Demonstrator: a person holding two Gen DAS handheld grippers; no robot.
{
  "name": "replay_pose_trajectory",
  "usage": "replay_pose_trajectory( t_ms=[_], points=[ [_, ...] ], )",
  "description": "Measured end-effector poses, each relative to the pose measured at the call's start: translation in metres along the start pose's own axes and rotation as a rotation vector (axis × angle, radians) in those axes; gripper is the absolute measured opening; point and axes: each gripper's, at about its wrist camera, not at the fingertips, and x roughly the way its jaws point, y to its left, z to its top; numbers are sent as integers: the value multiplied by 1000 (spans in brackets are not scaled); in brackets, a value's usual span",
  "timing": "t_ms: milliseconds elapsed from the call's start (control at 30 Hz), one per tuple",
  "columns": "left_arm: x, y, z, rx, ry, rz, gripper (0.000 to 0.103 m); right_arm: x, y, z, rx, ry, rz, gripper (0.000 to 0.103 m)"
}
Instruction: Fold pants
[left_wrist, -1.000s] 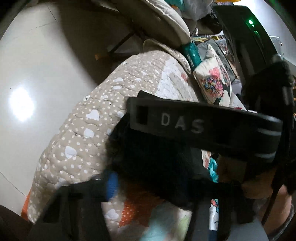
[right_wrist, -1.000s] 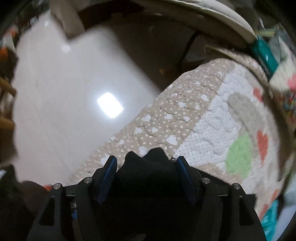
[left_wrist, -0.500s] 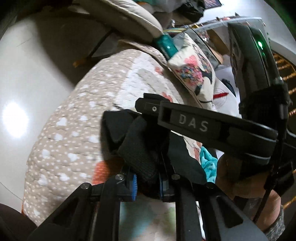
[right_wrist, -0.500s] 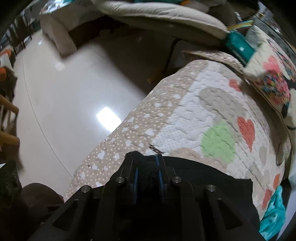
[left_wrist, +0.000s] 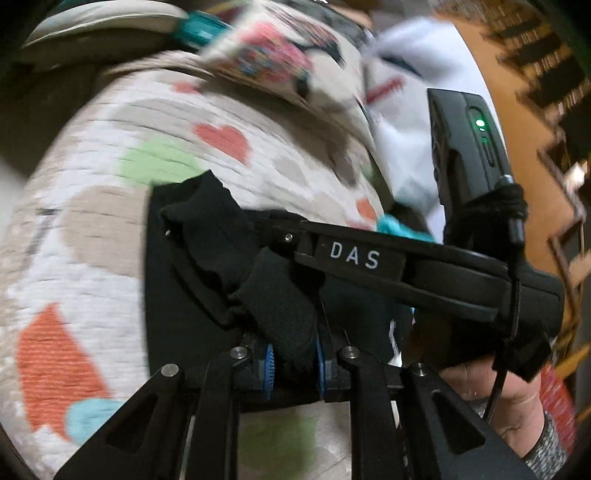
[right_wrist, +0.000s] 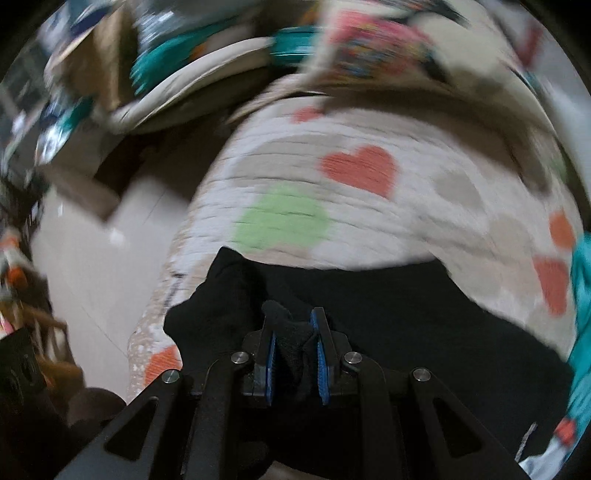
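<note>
Black pants (left_wrist: 192, 280) pinched in both grippers over a heart-patterned quilt (left_wrist: 92, 236).

Left gripper (left_wrist: 291, 363): blue pads (left_wrist: 266, 365) clamped on a bunched fold of the black cloth, near the camera. Right gripper (right_wrist: 295, 360): likewise nipped tight on a gathered edge of the pants, seen in the left view as a black bar marked DAS crossing to the right, with a hand (left_wrist: 491, 384) beneath. Rest of the garment spread flat on the quilt, trailing right. Patterned pillow (left_wrist: 273, 62) at the far end. Both views blurred.

One pair of black pants (left_wrist: 192, 280), one heart-patterned quilt (left_wrist: 92, 206), two grippers, one printed pillow (left_wrist: 273, 59).
</note>
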Motion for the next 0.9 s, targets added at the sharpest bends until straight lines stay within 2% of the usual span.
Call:
replay_pose_trajectory(
  t_ms=[100,167,300,367,467,533,633,733,800,833,867,900],
  points=[
    [23,-16,-15,54,90,14,21,1,-49,-18,105,0,-13,28],
    [19,-20,-25,70,115,-25,24,-3,-83,-31,190,-29,-89,40],
    [-13,-15,-43,100,127,-75,31,-23,-125,-45,310,-113,-163,44],
    [-28,-5,-48,82,115,-69,34,-35,-129,-44,328,-167,-139,44],
    [-48,21,-50,0,77,-17,36,-46,-105,-34,268,-215,-20,44],
    [-57,41,-49,-69,56,20,37,-44,-81,-31,195,-212,21,44],
    [-62,52,-48,-99,29,61,37,-34,-51,-36,86,-202,69,49],
    [-65,54,-51,-106,24,71,37,-18,-10,-43,-74,-177,53,66],
    [-63,51,-53,-105,29,71,37,-8,15,-49,-197,-171,-32,69],
    [-62,50,-52,-103,31,73,37,-4,21,-54,-245,-167,-82,65],
    [-63,50,-53,-101,31,75,37,2,24,-57,-269,-148,-136,21],
    [-64,49,-52,-101,29,74,37,8,21,-58,-256,-110,-157,10]
  ],
)
